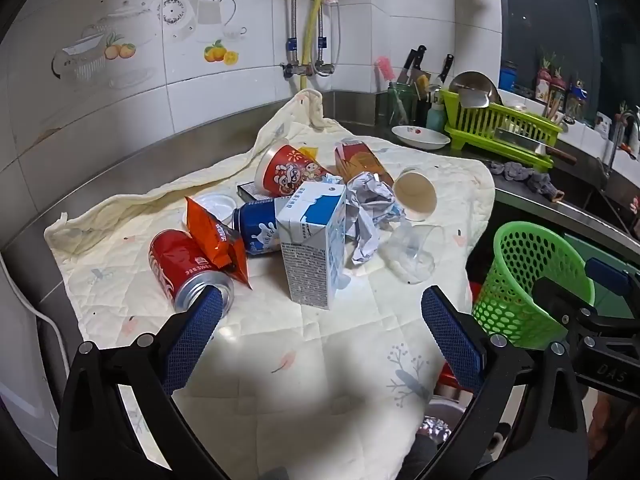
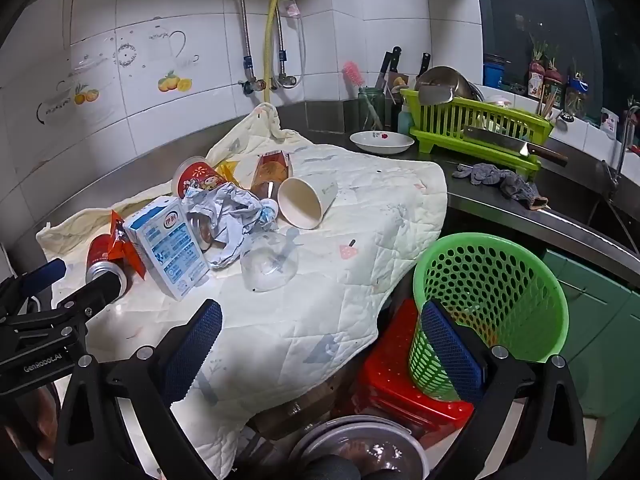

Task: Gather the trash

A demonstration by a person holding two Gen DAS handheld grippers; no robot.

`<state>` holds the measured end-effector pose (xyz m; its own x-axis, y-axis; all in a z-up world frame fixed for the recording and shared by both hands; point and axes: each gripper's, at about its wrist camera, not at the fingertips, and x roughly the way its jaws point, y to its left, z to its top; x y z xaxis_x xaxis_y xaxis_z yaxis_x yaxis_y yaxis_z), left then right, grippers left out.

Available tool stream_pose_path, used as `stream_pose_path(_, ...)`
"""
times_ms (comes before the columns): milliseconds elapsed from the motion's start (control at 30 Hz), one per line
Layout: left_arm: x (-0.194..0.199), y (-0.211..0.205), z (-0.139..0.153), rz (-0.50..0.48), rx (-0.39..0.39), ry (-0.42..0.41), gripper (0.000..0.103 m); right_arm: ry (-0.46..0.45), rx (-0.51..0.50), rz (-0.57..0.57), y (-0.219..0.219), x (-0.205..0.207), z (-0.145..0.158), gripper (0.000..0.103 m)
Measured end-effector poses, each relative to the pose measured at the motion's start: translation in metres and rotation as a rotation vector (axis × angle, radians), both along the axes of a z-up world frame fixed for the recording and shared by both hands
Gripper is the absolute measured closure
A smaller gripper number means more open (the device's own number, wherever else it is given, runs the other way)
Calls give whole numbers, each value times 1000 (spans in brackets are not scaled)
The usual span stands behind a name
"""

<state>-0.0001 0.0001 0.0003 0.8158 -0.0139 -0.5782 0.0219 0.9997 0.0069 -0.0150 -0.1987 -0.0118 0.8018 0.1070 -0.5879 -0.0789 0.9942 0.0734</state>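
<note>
We are at a tiled kitchen corner, where a steel counter carries a pale quilted cloth [image 1: 328, 340] that hangs over the counter's front edge; a green dish rack [image 2: 476, 128], a white dish and a grey rag sit further along, well clear of our work. The trash lies heaped on the cloth: a red can [image 1: 182, 266] on its side, an orange snack bag [image 1: 218, 238] on top of it, a milk carton [image 1: 312, 248] standing upright, crumpled paper [image 1: 370, 210], a paper cup [image 2: 306, 202] and a clear plastic cup [image 2: 270, 260]. The green basket [image 2: 492, 308] waits below the counter edge on a red stool. Our left gripper [image 1: 320, 308] hangs with jaws spread wide and empty, one pad just beside the can's end; our right gripper [image 2: 320, 320] is equally wide and empty, near the basket. We judge nothing collected yet. We should start with the can, closing across its round body rather than its ends, and lift it without dragging the bag or snagging the cloth.
</note>
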Motion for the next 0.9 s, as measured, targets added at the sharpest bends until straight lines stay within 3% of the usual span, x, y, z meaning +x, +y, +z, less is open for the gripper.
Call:
stream_pose_path(200,0,0,1,-11,-23,4,5,-2,-8,7,1,-1,0,6)
stream_pose_path(900,-2,-3,1,-5,3,-5,5,2,7,-7,-7,-1,1,6)
